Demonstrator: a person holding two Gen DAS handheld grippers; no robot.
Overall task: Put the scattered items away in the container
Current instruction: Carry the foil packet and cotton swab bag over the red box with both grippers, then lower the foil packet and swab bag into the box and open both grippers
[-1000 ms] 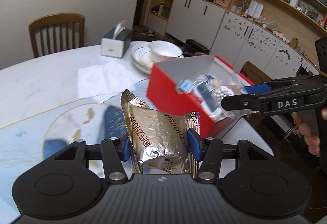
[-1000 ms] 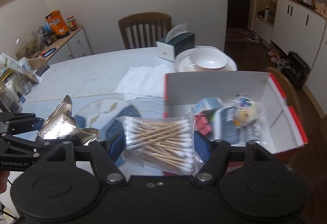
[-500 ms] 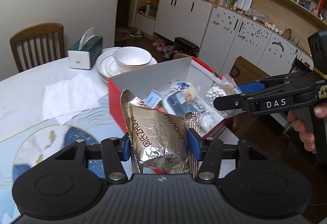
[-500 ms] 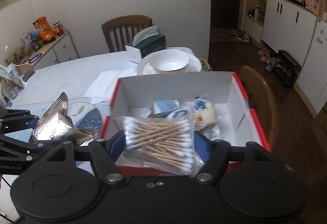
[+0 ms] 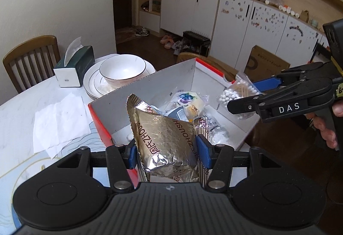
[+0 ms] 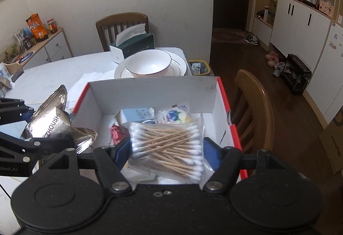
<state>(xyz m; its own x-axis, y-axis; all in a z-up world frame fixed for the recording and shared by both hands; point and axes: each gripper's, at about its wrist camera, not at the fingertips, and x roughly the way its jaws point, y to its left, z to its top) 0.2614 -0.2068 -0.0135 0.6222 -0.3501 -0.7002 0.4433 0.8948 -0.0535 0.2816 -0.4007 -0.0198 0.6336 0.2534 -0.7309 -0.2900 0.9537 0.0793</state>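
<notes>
A red box with white inside stands on the table and holds several small packets. My left gripper is shut on a gold foil snack pouch, held over the box's near left wall; the pouch also shows at the left in the right wrist view. My right gripper is shut on a clear bag of cotton swabs, held above the box's inside. From the left wrist view that bag hangs over the box's right edge.
A white bowl on stacked plates and a green tissue box stand behind the box. White paper lies left of it. Wooden chairs stand at the table's far and right sides. A person's hand grips the right tool.
Both grippers have moved across the table toward the box with their loads. The box now sits centred under them, and the swab bag hangs over its inside.
</notes>
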